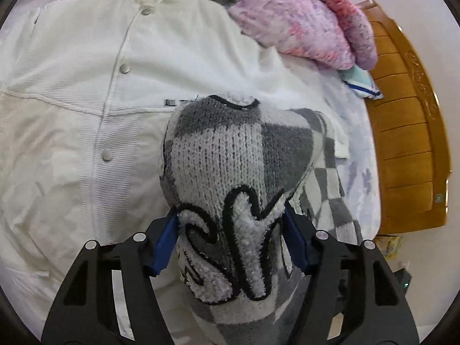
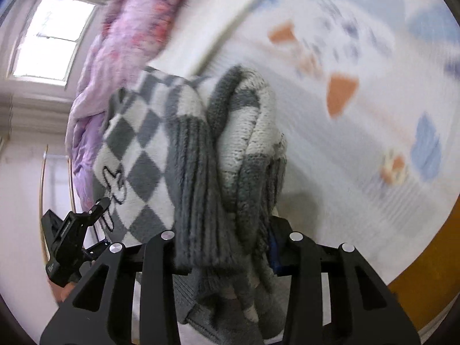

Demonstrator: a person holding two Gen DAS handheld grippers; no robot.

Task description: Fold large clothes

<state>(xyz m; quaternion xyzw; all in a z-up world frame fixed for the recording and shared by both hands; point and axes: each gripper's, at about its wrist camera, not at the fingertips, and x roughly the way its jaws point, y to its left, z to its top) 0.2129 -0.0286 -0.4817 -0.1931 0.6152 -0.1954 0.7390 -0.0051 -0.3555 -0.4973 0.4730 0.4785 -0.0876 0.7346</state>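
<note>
Left gripper (image 1: 231, 231) clamped on a thick bunch of grey-and-white checked knit sweater (image 1: 230, 178), both blue pads (image 1: 165, 247) pressed into the fuzzy black-outlined patch, knit bulging up between them. Sweater lifted over a white snap-front jacket (image 1: 86, 92) spread flat on the bed, its checked tail trailing down past the jacket's right edge. Beyond the jacket's far corner, a heap of pink-purple fluffy fabric (image 1: 302, 17); right of that, a wooden bed board (image 1: 408, 132). In the right wrist view, right gripper (image 2: 227, 247) closed on folded layers of the same sweater (image 2: 161, 143), ribbed grey hem hanging through the jaws. Patterned bedsheet (image 2: 359, 100) blurred behind; left gripper's black frame (image 2: 72, 238) just beside the sweater's checked panel.
</note>
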